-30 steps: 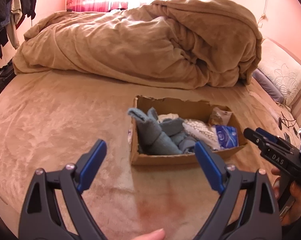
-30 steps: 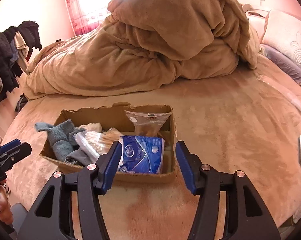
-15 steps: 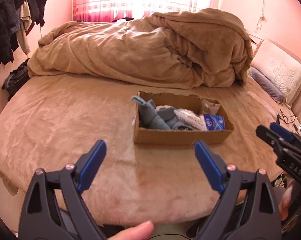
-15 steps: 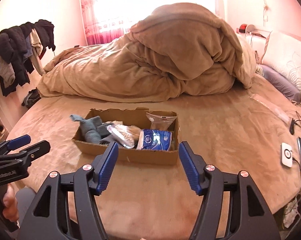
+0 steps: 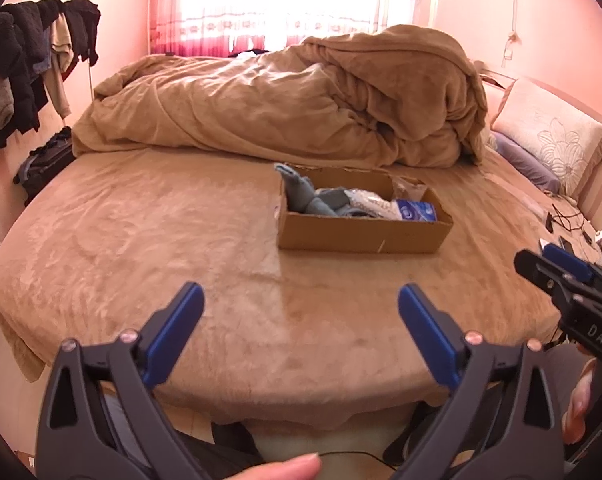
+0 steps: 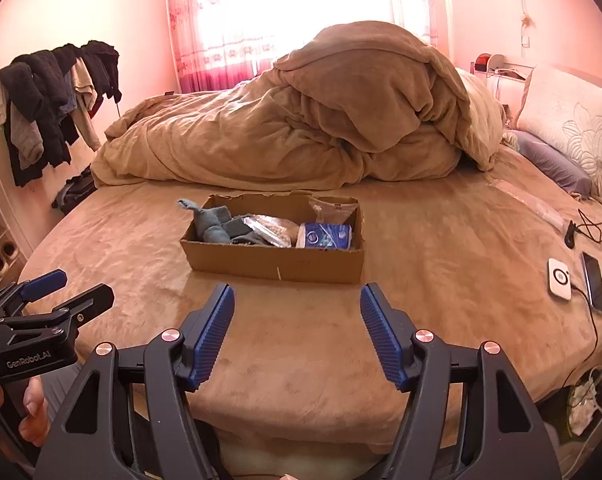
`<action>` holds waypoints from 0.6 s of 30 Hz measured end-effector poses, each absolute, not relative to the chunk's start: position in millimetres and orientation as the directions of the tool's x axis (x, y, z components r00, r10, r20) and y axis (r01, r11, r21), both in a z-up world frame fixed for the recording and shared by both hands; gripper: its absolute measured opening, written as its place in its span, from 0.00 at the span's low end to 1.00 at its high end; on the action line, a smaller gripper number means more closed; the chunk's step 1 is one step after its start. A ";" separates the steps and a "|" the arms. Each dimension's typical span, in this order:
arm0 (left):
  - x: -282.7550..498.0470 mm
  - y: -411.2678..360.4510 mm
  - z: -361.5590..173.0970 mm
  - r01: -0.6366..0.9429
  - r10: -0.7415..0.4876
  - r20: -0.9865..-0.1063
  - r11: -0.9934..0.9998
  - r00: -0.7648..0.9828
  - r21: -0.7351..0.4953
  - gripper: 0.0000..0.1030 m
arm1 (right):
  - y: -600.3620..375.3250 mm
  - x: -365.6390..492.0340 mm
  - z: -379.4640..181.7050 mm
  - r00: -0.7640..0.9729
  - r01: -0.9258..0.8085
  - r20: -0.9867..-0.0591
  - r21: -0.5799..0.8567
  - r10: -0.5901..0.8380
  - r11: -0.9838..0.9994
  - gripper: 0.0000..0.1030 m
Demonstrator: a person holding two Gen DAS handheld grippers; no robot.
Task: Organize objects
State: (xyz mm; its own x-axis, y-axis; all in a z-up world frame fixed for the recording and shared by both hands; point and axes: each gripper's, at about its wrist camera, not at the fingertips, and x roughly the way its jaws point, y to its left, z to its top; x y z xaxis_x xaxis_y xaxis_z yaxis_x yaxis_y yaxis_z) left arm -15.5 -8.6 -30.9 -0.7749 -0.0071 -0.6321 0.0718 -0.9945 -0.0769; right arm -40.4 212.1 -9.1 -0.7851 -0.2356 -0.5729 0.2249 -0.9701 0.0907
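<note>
A shallow cardboard box (image 5: 361, 236) sits on the tan bed sheet; it also shows in the right wrist view (image 6: 277, 266). Inside lie blue-grey socks (image 5: 309, 200) (image 6: 213, 226), a clear bag of white beads (image 6: 267, 228), a blue packet (image 5: 415, 212) (image 6: 327, 236) and a clear pouch (image 6: 333, 208). My left gripper (image 5: 299, 312) is open and empty, held back over the bed's near edge. My right gripper (image 6: 297, 312) is open and empty, also back from the box.
A heaped tan duvet (image 5: 285, 100) fills the far half of the bed. Pillows (image 6: 573, 136) lie at the right. A white charger (image 6: 559, 278), a phone (image 6: 595, 282) and cables (image 6: 593, 226) lie on the sheet at the right. Clothes (image 5: 25, 60) hang at the left wall.
Both grippers have pulled back and away from the box toward the bed's near edge. The box now looks smaller and farther. Both stay open and empty.
</note>
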 end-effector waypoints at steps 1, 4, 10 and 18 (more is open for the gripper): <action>-13.2 -7.9 -32.3 0.076 -0.010 -0.634 -0.994 -0.773 -0.077 0.99 | 212.8 -37.2 -11.4 -0.785 0.225 -0.572 0.095 -0.238 -0.970 0.67; -3.5 -4.1 -37.1 0.070 0.003 -0.644 -0.994 -0.765 -0.087 0.99 | 213.7 -28.8 -19.1 -0.773 0.223 -0.588 0.098 -0.237 -0.970 0.67; 9.0 13.9 -33.5 0.031 0.023 -0.641 -0.997 -0.767 -0.073 0.99 | 222.4 -11.8 -21.6 -0.773 0.209 -0.592 0.100 -0.227 -0.973 0.67; 15.2 24.0 -20.8 0.007 0.042 -0.624 -0.997 -0.781 -0.077 0.99 | 237.1 0.6 -15.3 -0.794 0.175 -0.572 0.107 -0.205 -0.979 0.67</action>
State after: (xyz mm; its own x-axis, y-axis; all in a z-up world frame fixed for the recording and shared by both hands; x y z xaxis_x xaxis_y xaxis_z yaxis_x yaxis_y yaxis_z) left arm 15.2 24.0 -20.8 -0.7807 0.0423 -0.6235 0.0072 -0.9970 -0.0766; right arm 0.6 237.1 -15.3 -0.7940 -0.2047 -0.5725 0.1751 -0.9787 0.1071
